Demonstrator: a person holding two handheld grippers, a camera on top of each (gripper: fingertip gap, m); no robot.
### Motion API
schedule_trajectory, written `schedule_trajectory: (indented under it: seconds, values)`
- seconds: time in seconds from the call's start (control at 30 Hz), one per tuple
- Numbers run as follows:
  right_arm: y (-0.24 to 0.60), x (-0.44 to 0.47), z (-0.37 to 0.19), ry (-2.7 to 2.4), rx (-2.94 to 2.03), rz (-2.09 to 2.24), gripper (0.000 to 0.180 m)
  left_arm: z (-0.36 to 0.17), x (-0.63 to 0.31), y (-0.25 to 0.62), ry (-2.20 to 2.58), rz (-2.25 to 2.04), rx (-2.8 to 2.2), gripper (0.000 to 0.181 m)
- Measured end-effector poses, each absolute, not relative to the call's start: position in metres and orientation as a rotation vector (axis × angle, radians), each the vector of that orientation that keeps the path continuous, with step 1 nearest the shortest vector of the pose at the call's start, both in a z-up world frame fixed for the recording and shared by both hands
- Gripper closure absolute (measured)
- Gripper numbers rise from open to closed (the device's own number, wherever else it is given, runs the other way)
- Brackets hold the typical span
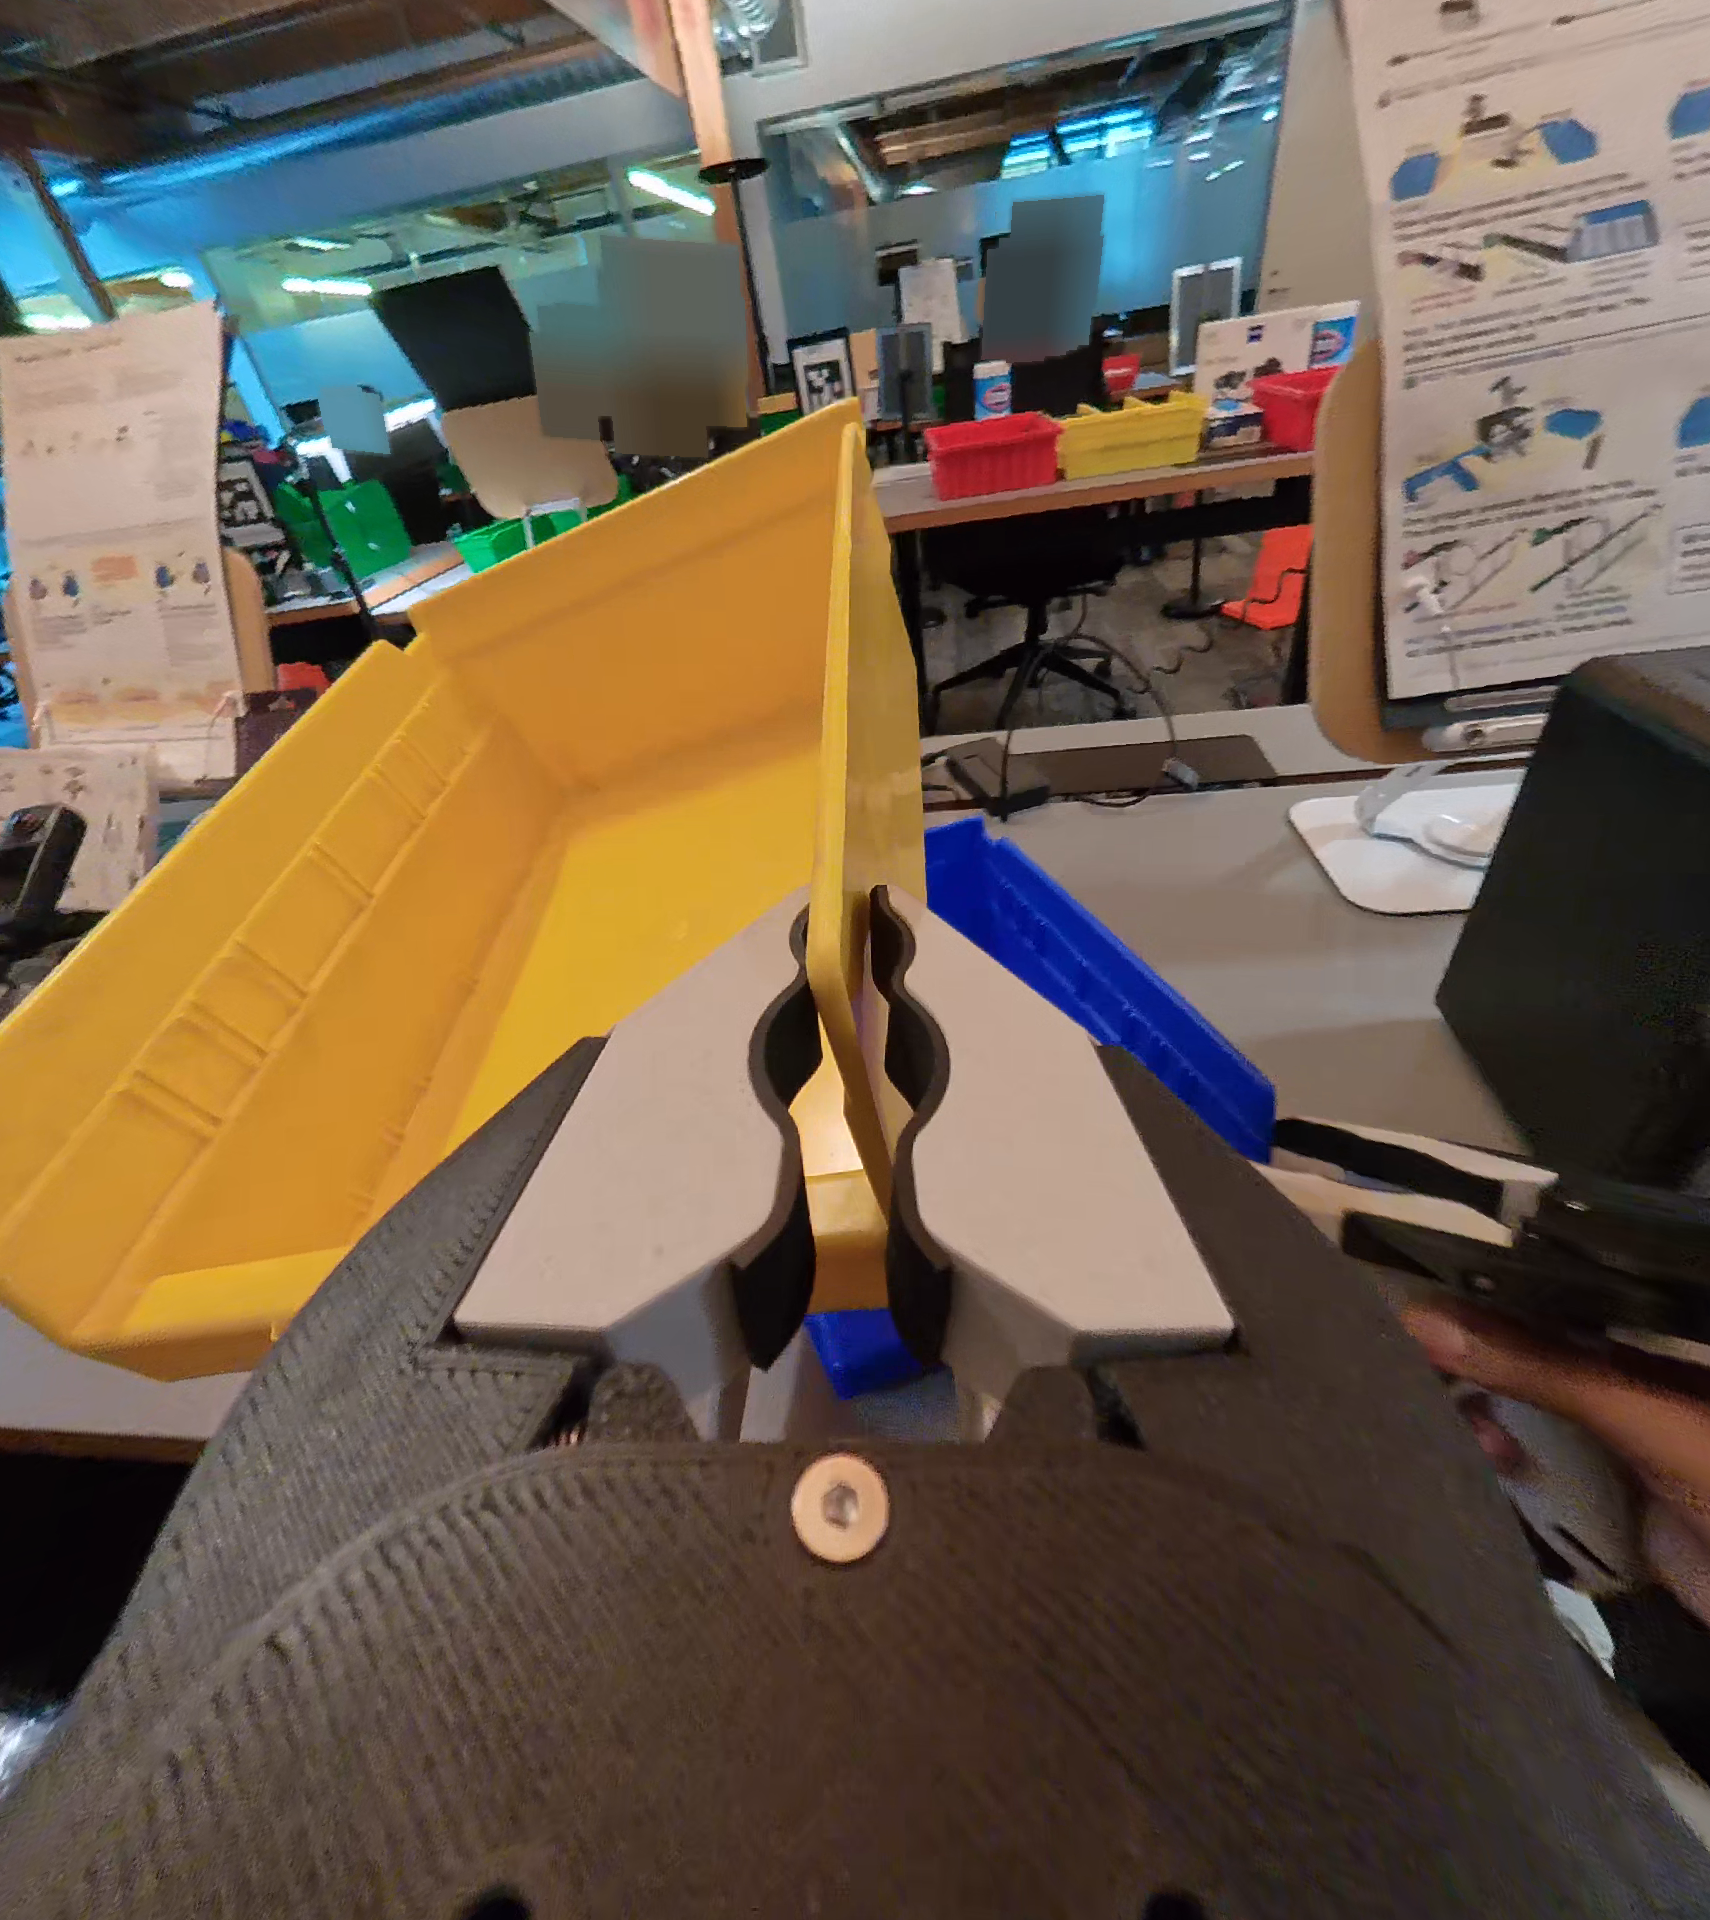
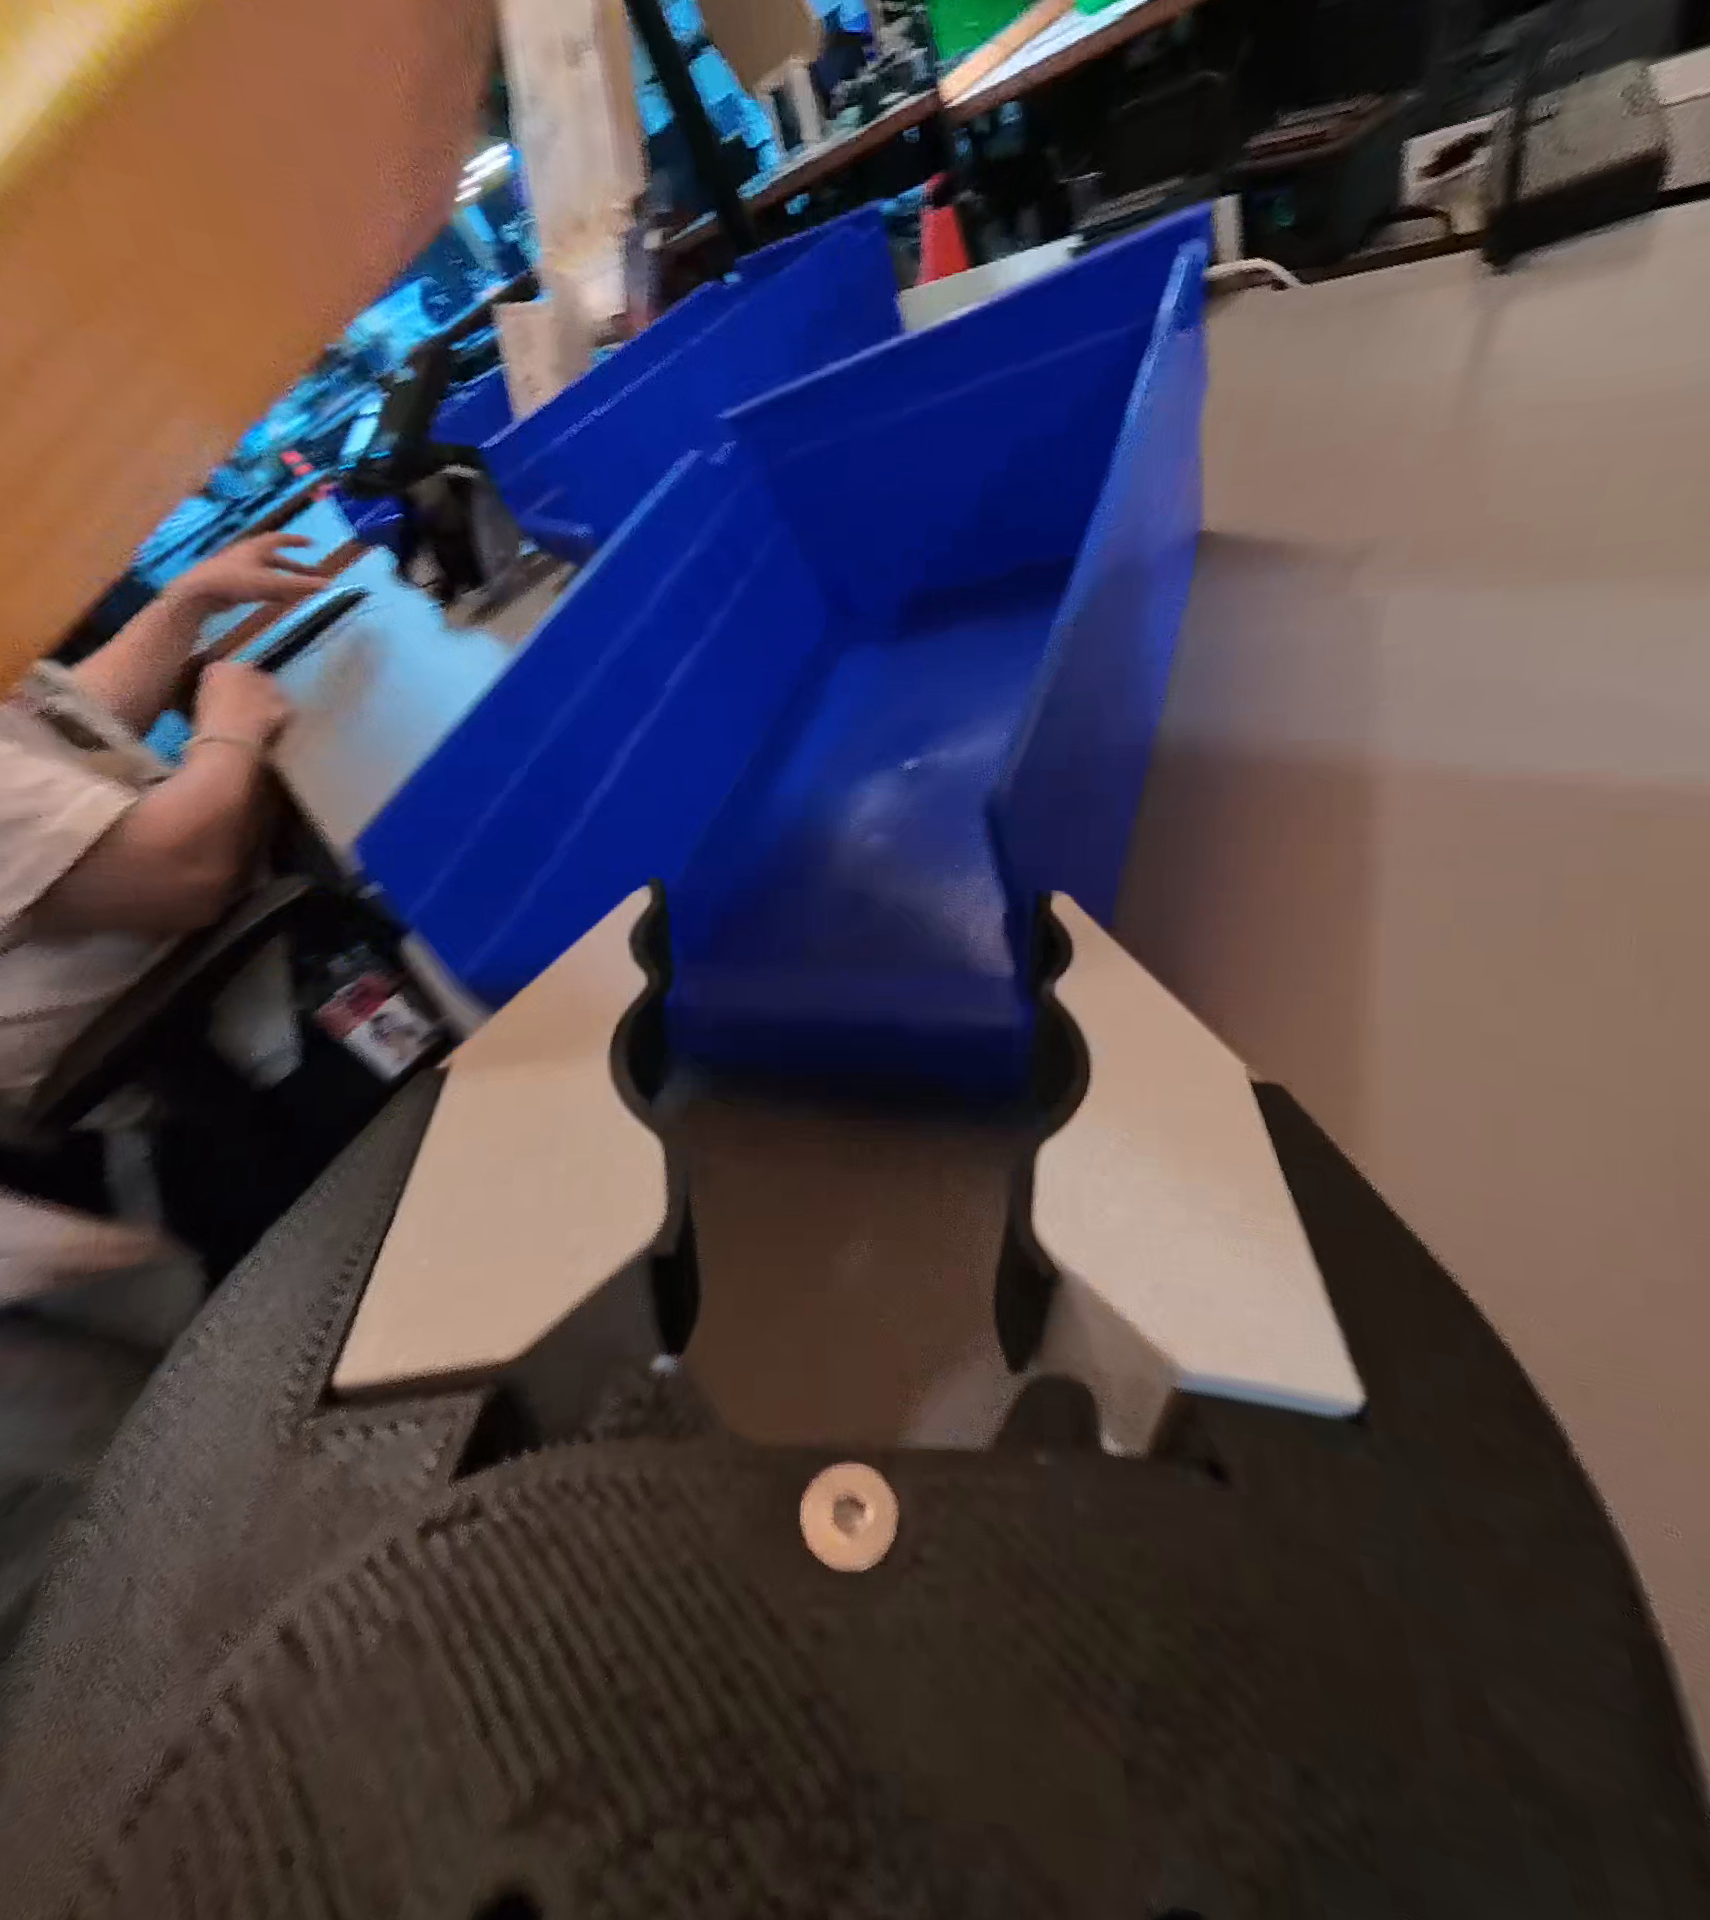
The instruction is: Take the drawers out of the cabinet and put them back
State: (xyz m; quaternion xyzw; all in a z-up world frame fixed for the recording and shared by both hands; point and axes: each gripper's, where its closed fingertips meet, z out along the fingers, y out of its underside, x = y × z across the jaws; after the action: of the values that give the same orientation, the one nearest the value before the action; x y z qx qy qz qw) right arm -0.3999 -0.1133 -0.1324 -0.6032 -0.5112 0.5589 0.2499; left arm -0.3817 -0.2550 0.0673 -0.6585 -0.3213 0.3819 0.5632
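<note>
My left gripper (image 1: 838, 914) is shut on the right side wall of a yellow drawer (image 1: 435, 935) and holds it tilted above the grey table (image 1: 1277, 935). A blue drawer (image 1: 1090, 966) lies on the table under and to the right of it. The black cabinet (image 1: 1651, 914) stands at the right. My right gripper (image 2: 851, 914) is open, with the near end of the blue drawer (image 2: 892, 748) between its fingertips; I cannot tell if they touch it. It also shows in the left wrist view (image 1: 1516, 1236), held by a hand. The yellow drawer (image 2: 103, 312) is a blur at the upper left of the right wrist view.
A second blue drawer (image 2: 726, 343) lies beyond the first. A person (image 2: 51, 852) sits at a desk to the left. Instruction sheets (image 1: 1578, 343) hang behind the cabinet. A white stand (image 1: 1402, 842) sits on the table. Red and yellow bins (image 1: 1059, 447) are on a far table.
</note>
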Motion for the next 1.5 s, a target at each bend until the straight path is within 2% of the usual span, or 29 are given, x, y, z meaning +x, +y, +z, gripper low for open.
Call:
schedule_trajectory:
  seconds: [0.1, 0.23, 0.37, 0.47, 0.67, 0.8, 0.9, 1.03, 1.23, 1.5]
  values:
    - [-0.121, -0.348, -0.090, -1.499, -1.519, 1.635, 0.109, 0.082, -0.362, -0.237, -0.689, 0.880, -1.542, 0.181]
    - [-0.108, -0.273, -0.006, -1.543, -1.215, 1.659, 0.109, 0.115, -0.315, -0.204, -0.545, 0.836, -1.502, 0.181]
    - [-0.034, -0.203, 0.060, -1.325, -1.053, 1.552, 0.117, 0.144, -0.250, -0.143, -0.338, 0.758, -1.475, 0.181]
    - [0.045, -0.156, 0.078, -1.157, -1.066, 1.423, 0.118, 0.163, -0.197, -0.081, -0.188, 0.599, -1.433, 0.181]
    - [0.242, -0.047, 0.043, -0.833, -1.313, 1.012, 0.117, 0.182, -0.091, 0.064, 0.100, 0.181, -1.414, 0.181]
    - [0.358, 0.033, -0.040, -0.559, -1.651, 0.945, 0.118, 0.162, -0.023, 0.164, 0.226, -0.013, -1.452, 0.181]
    - [0.408, 0.073, -0.086, -0.376, -1.795, 0.990, 0.125, 0.127, 0.018, 0.230, 0.306, -0.045, -1.515, 0.180]
    - [0.419, 0.105, -0.094, -0.265, -1.799, 1.063, 0.131, 0.060, 0.048, 0.291, 0.410, 0.050, -1.601, 0.179]
    - [0.393, 0.119, -0.091, -0.357, -1.782, 0.925, 0.125, -0.033, 0.032, 0.333, 0.442, 0.188, -1.710, 0.179]
    - [0.370, 0.134, -0.121, -0.480, -1.827, 0.698, 0.129, -0.101, 0.010, 0.342, 0.496, 0.279, -1.798, 0.176]
